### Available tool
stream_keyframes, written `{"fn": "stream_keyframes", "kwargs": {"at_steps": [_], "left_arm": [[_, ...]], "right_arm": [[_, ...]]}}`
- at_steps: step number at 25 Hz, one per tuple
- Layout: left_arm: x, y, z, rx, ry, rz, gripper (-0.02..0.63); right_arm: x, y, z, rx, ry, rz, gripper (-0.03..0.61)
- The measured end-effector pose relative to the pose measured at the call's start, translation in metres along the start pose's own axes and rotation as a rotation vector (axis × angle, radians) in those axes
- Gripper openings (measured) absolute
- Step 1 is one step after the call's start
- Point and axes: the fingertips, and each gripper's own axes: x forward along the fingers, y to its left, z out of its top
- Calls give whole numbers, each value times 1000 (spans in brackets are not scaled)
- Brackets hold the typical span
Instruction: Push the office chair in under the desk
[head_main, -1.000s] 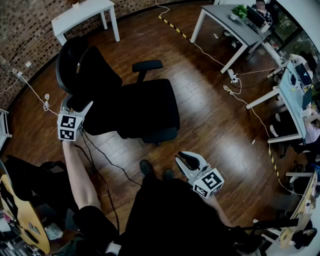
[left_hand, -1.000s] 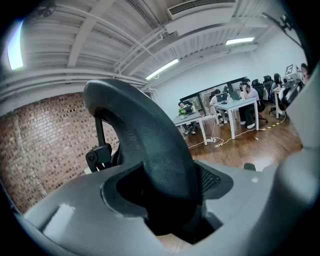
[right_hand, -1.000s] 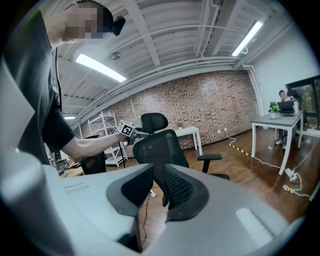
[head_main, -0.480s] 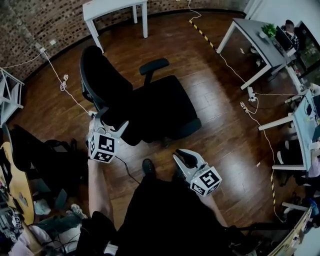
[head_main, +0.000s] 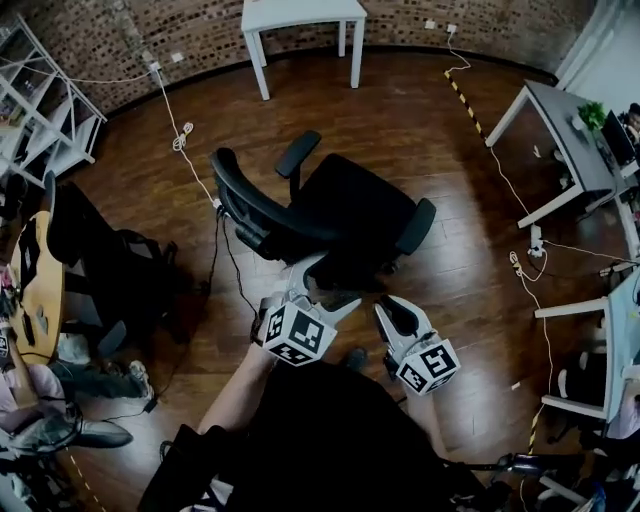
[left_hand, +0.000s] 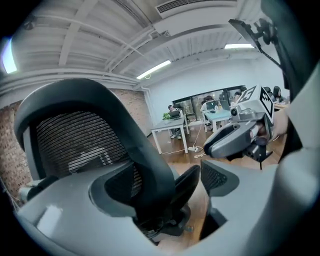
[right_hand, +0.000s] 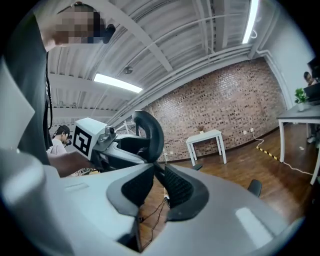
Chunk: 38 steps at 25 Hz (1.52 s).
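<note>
While the chair (head_main: 350, 205) stood out on the floor (head_main: 455, 265), it was well apart from the white desk (head_main: 300, 14) at the far side and the grey desk (head_main: 560, 120) at the right, so no part of it was under either top. The left gripper (head_main: 323, 283) was at the chair's back. Its jaws had just been opening and stood wide, with the dark rim of the backrest between them and neither pad pressing on it. That looked like a stance for shoving the back, not gripping it. The right gripper (head_main: 390, 312) hung just beside the left with its jaws all but together on nothing, probably spare for now. Of containers, only a shelf rack (head_main: 45, 110) showed at the left, and its load was too small to make out.
</note>
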Motion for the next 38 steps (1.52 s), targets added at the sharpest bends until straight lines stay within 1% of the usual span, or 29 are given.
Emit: {"fn": "stream_keyframes", "kwargs": {"at_steps": [1, 2, 3, 4, 5, 6, 7, 8, 10, 11, 12, 13, 14, 15, 16, 17, 18, 19, 21, 23, 24, 26, 29, 31, 34, 35, 36, 38], "left_arm": [[7, -10, 24, -2, -8, -7, 506], [13, -20, 51, -14, -39, -35, 502], [18, -35, 78, -36, -94, -96, 479], [22, -53, 101, -72, -161, -180, 300], [25, -70, 117, -118, -219, -259, 287], [25, -82, 125, -163, -260, -305, 304], [19, -86, 128, -206, -289, -318, 259], [8, -83, 129, -262, -317, -313, 258], [-28, -58, 134, -414, -377, -260, 259], [-49, -37, 135, -468, -413, -206, 267], [-69, -12, 133, -508, -445, -131, 281], [-87, 15, 123, -547, -462, -29, 285], [-102, 40, 104, -577, -454, 95, 320], [-111, 61, 80, -586, -420, 220, 379], [-115, 75, 58, -573, -370, 319, 441], [-114, 84, 40, -546, -316, 385, 485], [-113, 92, 32, -509, -268, 430, 503], [-114, 101, 31, -470, -232, 461, 513], [-113, 117, 28, -420, -198, 482, 522], [-108, 132, 17, -406, -193, 475, 526], [-103, 140, 11, -411, -197, 465, 526], [-93, 154, -3, -447, -213, 425, 541], [-87, 175, -21, -510, -276, 354, 535], [-88, 191, -28, -510, -313, 364, 532], [-91, 207, -35, -495, -324, 417, 529], [-91, 208, -37, -502, -314, 432, 528], [-91, 208, -40, -517, -285, 438, 526], [-86, 204, -47, -575, -175, 416, 525]], "right_arm": [[-6, -4, 16, 9, -8, 10, 57], [-12, -7, 31, 17, -14, 13, 57], [-19, -11, 43, 25, -18, 8, 51], [-24, -15, 50, 32, -20, -3, 52], [-30, -20, 55, 38, -22, -18, 49], [-36, -26, 58, 46, -28, -37, 51], [-44, -32, 61, 54, -39, -57, 60], [-52, -39, 65, 59, -54, -76, 61], [-69, -52, 72, 64, -74, -115, 68], [-75, -58, 74, 65, -77, -130, 83], [-79, -64, 77, 65, -79, -144, 101], [-81, -70, 80, 62, -79, -160, 134], [-81, -76, 84, 56, -81, -175, 180], [-80, -82, 89, 43, -84, -189, 204], [-77, -89, 96, 24, -90, -198, 226], [-72, -94, 103, 3, -92, -204, 241], [-64, -98, 109, -17, -89, -209, 249], [-54, -100, 113, -33, -83, -211, 250], [-30, -98, 119, -58, -71, -212, 252], [-4, -98, 118, -87, -46, -216, 252], [9, -99, 113, -96, -25, -216, 252], [32, -101, 100, -91, 8, -212, 253], [59, -101, 90, -66, -20, -199, 258], [77, -105, 89, -49, -42, -189, 265], [96, -110, 89, -54, -44, -176, 267], [99, -112, 89, -56, -46, -167, 267], [101, -115, 90, -58, -51, -156, 267], [108, -124, 93, -64, -66, -136, 267]]}}
